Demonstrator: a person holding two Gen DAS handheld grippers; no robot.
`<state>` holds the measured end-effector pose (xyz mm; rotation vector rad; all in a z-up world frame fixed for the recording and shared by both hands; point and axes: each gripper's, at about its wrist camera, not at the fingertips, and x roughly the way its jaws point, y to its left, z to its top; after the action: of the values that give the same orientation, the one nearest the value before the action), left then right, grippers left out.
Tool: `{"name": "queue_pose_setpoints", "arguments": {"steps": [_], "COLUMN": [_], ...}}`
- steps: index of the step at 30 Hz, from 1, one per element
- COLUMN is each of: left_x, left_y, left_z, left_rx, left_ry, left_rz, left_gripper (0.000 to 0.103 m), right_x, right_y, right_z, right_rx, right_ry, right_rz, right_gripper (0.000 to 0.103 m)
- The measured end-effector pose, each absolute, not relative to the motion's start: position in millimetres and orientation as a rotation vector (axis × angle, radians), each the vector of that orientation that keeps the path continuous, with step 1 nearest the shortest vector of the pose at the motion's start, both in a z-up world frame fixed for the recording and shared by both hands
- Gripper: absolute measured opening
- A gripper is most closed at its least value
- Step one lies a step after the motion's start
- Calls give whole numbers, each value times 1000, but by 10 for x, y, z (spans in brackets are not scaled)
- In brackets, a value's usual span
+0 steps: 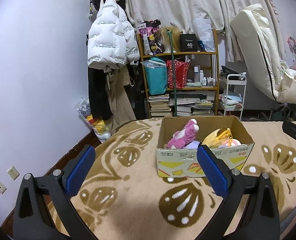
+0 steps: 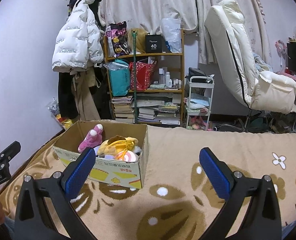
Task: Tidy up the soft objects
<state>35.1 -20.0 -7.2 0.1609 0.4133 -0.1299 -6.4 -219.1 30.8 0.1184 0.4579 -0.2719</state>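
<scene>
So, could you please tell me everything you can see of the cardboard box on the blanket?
The cardboard box is open-topped, plain brown inside, with pale outer walls carrying yellow graphics and red print. It sits upright on the patterned beige blanket. Inside lie a pink plush toy, a yellow plush and other soft items, piled near rim height. Neither gripper touches it.
</scene>
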Motion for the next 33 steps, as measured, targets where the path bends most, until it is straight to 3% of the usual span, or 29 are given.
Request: {"name": "queue_pose_setpoints", "arguments": {"steps": [33], "left_x": [359], "left_y": [-253], "left_z": [-94], "left_rx": [177], "left_ry": [402], "left_rz": [-137], "left_gripper": [100], "right_x": [-20], "right_y": [-2212], "right_z": [241], "right_rx": [135], "right_ry": [459], "right_rz": [-271], "right_gripper": [103]}}
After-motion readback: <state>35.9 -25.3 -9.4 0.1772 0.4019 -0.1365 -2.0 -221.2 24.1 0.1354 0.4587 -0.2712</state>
